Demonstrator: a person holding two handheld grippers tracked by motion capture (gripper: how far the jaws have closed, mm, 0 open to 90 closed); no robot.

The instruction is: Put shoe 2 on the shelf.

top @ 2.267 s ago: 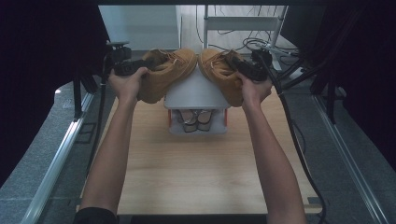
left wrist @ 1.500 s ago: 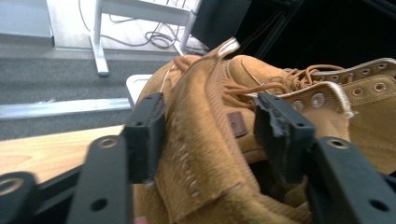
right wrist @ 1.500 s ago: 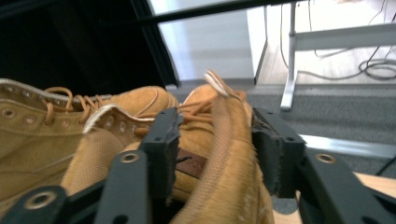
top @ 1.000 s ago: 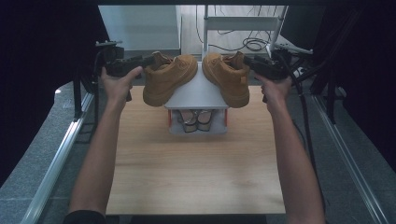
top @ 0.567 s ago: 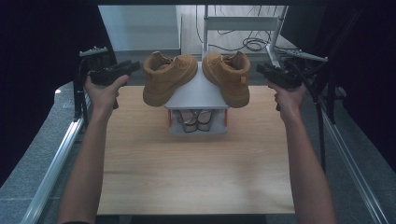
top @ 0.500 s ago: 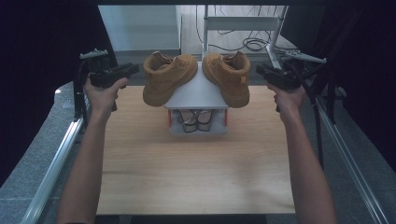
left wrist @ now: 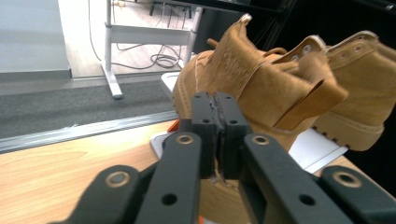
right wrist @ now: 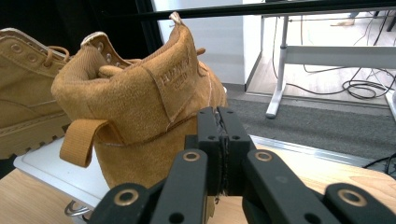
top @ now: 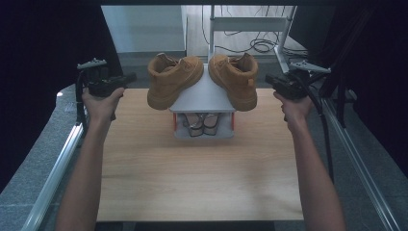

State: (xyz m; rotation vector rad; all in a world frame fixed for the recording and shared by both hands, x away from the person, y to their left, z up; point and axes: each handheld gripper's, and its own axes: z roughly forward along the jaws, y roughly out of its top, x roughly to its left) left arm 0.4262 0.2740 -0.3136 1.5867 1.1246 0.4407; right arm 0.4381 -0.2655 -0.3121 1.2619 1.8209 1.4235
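Note:
Two tan suede boots stand on top of a small grey shoe rack [top: 202,98] at the back of the wooden table [top: 192,173]. The left boot [top: 171,79] and the right boot [top: 235,79] overhang the rack's sides. My left gripper [top: 129,77] hangs left of the left boot, apart from it. Its jaws have just been closing and are shut with nothing between them [left wrist: 215,105], pointing at that boot's heel [left wrist: 252,88]. My right gripper [top: 268,78] is right of the right boot, its jaws likewise just closed and empty [right wrist: 221,121], facing that boot's heel [right wrist: 140,107].
Strappy sandals [top: 199,124] sit inside the rack under the boots. Metal rails run along the table's left [top: 57,163] and right [top: 356,163] sides. A desk frame with cables [top: 255,24] stands behind. Bare wood lies in front of the rack.
Both grippers have let go of the boots, which stay on the rack. The hands drew outward and slightly down, and both pairs of jaws closed.

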